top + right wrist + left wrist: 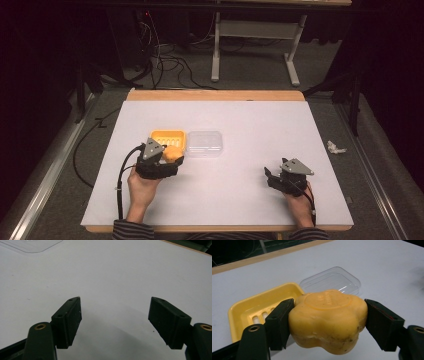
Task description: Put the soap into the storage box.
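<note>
One flower-shaped yellow soap (328, 321) is sitting pinched in the left gripper (172, 159), glossy and lobed, hovering just beside the yellow soap dish (159, 135); the right gripper (115, 322) is resting with jaws spread, holding nothing.

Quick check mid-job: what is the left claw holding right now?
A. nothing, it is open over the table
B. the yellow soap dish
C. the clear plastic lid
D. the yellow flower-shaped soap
D: in the left gripper view the left claw presses both pads against the sides of the yellow flower-shaped soap, while the yellow soap dish and clear plastic lid lie on the table beyond it.
</note>
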Action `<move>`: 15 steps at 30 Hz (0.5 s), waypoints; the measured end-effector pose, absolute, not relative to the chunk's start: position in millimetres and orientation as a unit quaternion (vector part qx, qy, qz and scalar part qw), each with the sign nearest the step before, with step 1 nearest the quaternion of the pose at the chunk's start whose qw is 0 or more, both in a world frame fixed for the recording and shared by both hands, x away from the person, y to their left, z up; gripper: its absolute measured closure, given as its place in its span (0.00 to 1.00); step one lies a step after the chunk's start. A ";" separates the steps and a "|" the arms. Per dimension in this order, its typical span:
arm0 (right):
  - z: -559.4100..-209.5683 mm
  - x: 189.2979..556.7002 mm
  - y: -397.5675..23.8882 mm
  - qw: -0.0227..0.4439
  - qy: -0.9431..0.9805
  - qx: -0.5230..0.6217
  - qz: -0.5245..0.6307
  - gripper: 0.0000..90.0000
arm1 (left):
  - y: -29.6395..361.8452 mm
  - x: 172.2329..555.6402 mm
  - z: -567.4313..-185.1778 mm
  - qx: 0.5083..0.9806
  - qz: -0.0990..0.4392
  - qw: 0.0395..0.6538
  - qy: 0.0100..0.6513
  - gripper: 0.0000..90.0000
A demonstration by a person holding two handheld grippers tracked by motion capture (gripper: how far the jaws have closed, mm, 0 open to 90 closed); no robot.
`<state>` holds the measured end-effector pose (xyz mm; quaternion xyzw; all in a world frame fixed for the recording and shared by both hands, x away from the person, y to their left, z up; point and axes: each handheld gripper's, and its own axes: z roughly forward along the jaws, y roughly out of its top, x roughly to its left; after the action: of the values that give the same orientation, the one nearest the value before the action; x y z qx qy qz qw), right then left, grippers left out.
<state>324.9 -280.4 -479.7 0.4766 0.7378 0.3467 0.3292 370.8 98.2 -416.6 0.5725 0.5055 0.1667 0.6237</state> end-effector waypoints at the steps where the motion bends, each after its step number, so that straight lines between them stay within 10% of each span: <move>1: -479.6 324.9 -280.5 0.329 0.738 0.476 0.346 0.30 | 99.6 372.6 -415.6 0.571 0.169 0.624 0.506 0.31; 15: -479.6 324.9 -280.5 0.329 0.738 0.477 0.347 0.30 | 108.2 393.7 -415.7 0.565 0.181 0.615 0.519 0.31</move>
<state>324.9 -280.5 -479.6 0.4773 0.7376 0.3468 0.3285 393.7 108.2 -415.7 0.5651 0.5190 0.1808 0.6153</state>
